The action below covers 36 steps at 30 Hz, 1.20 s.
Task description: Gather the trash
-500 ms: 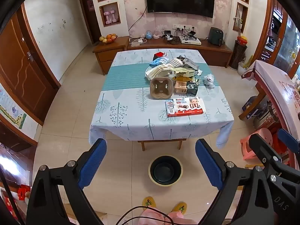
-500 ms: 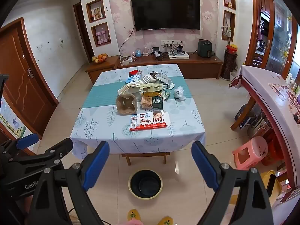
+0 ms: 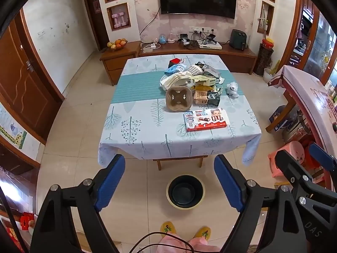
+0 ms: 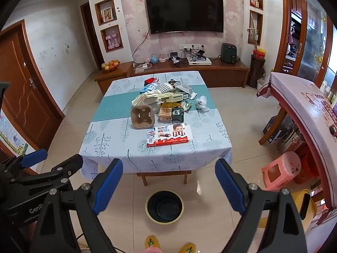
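We hold our left tool [image 3: 169, 181] and our right tool [image 4: 169, 184] side by side, both tipped down toward the floor. Both are wide open and hold nothing.

In front of us is the surface [image 3: 137, 126], a low one with a pale blue cloth that has little trees on it and a green stripe across the middle. The trash sits on it in a pile [image 3: 195, 78] on the right half, on and behind the stripe. In the pile we see papers, a checked cup and some boxes. A brown cup tray [image 3: 179, 99] lies at the near side of the pile. A brown and dark green box [image 3: 207, 98] is just beside it. A white crumpled ball [image 3: 232, 88] lies alone to the right. A flat red and white chocolate box [image 3: 206, 119] is nearest to us.

On the tile floor, under the near edge of the surface, stands a round bin [image 3: 185, 191] with a dark inside and a yellow rim. It is between our open tools in both views.

Far back we see a big black TV [image 4: 184, 13] on a flowery pink wall. Under it is a long wooden cabinet [image 4: 223, 71]. A bowl of fruit [image 4: 110, 65] sits at its left end. A pink stool [image 4: 281, 169] stands on the right.
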{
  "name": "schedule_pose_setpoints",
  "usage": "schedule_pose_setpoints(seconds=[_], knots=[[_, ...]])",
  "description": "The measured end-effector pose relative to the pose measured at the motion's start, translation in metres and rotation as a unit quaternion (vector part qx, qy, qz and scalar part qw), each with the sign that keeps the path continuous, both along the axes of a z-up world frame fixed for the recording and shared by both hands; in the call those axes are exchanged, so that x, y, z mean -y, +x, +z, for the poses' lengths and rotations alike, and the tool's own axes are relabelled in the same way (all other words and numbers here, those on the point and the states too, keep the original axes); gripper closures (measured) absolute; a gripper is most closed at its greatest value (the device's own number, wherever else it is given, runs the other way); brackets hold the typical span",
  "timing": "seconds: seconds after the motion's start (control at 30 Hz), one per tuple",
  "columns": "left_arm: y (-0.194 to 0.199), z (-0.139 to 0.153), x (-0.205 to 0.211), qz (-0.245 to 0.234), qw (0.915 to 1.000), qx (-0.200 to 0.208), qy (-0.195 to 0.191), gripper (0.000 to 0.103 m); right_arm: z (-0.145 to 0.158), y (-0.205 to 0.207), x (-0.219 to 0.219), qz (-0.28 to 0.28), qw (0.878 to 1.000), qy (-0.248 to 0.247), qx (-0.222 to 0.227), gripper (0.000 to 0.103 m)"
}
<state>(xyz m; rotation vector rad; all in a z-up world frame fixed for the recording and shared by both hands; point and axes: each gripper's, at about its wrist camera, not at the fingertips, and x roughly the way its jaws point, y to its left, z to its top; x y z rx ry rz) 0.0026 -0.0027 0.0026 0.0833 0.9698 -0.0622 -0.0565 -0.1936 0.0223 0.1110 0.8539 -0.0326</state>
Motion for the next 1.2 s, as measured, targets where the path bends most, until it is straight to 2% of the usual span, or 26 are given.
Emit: schedule_pose_setpoints(seconds=[0.43,1.07,1.2], knots=[[0.002,-0.012,-0.008,-0.002,1.0000,-0.004,0.001,0.018,-0.002,0.000,-0.004,0.000,1.000,0.000,0.000,0.013],[0.000,-0.015,-0.009,-0.005,0.9999,-0.011,0.001,0.018,-0.002,-0.002,-0.008,-0.001,1.000,0.003,-0.004,0.014],[-0.004,-0.015,-0.010,-0.007,0.9999,-0.013,-0.001,0.018,-0.012,-0.004,-0.024,-0.008,1.000,0.003,-0.006,0.014]])
